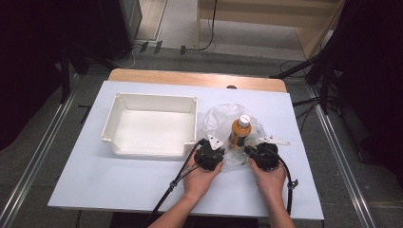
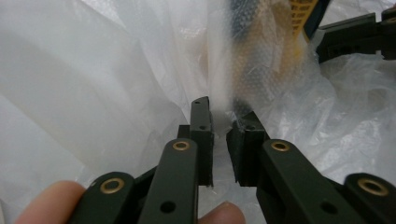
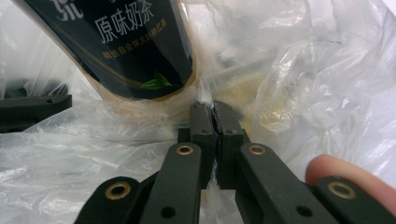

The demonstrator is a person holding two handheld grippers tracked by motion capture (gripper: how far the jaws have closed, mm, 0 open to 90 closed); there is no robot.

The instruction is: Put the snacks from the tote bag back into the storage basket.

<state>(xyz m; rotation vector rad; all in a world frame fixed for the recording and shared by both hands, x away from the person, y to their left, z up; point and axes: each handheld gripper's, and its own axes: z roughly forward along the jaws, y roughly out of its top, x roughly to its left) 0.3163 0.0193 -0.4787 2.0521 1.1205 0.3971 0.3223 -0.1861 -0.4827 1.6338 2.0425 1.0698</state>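
Here, both tongs work a clear bag [image 1: 223,118] around a bottle [image 1: 240,133], right of the white bin [image 1: 154,124].
Right tongs [image 3: 212,106] pinch plastic; left tongs [image 2: 223,114] stand narrowly apart. The right gripper view reads "原味奶茶".

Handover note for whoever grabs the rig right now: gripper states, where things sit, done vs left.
Left gripper: jaws nearly closed on a fold of the plastic bag; a narrow gap shows, so the grip can't be confirmed.
Right gripper: shut on the plastic bag at the foot of the bottle.
Bottle: upright on the table, bag gathered around its lower part, cap and neck clear of the film.
White bin: left of the bottle, nothing in it.
Done: both grippers placed on the bag edges.
Left, probably: work the bag free of the bottle.
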